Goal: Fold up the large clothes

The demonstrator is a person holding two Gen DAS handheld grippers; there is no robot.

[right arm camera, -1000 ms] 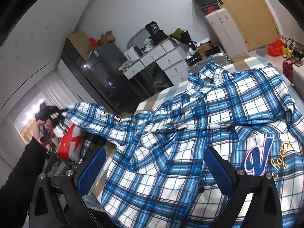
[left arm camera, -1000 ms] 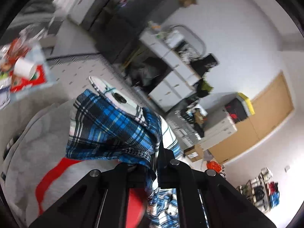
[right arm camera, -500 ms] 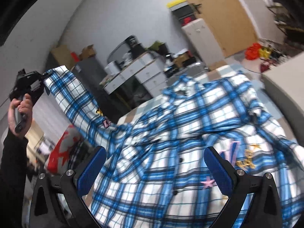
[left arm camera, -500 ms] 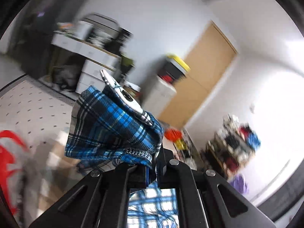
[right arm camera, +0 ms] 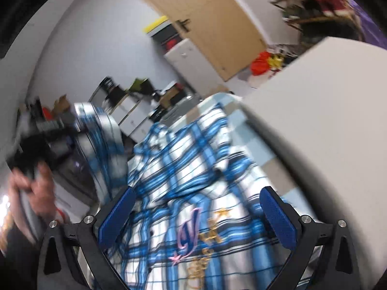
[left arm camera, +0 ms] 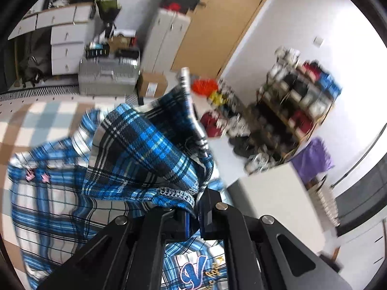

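Observation:
A large blue-and-white plaid shirt (right arm camera: 188,159) with an embroidered "V" on its chest lies spread on a checkered blanket (left arm camera: 36,116). My left gripper (left arm camera: 193,207) is shut on the cuff of one sleeve (left arm camera: 145,149), which bunches up above the fingers and hangs over the shirt body (left arm camera: 48,205). In the right wrist view that sleeve (right arm camera: 104,145) is lifted at the left, with a hand (right arm camera: 41,188) on the left gripper's handle. My right gripper (right arm camera: 197,217) stands open just above the chest, its blue pads (right arm camera: 116,215) wide apart with nothing pinched between them.
A white block-like piece of furniture (right arm camera: 314,120) borders the shirt on the right. Behind are white drawers (left arm camera: 65,46), a metal case (left arm camera: 108,77), a cardboard box (left arm camera: 152,84), a shoe rack (left arm camera: 297,101) and a wooden door (right arm camera: 217,24).
The left gripper has swung fast across the room with the sleeve, from far out at the side to above the shirt body. The right gripper moved and rolled, staying open over the chest.

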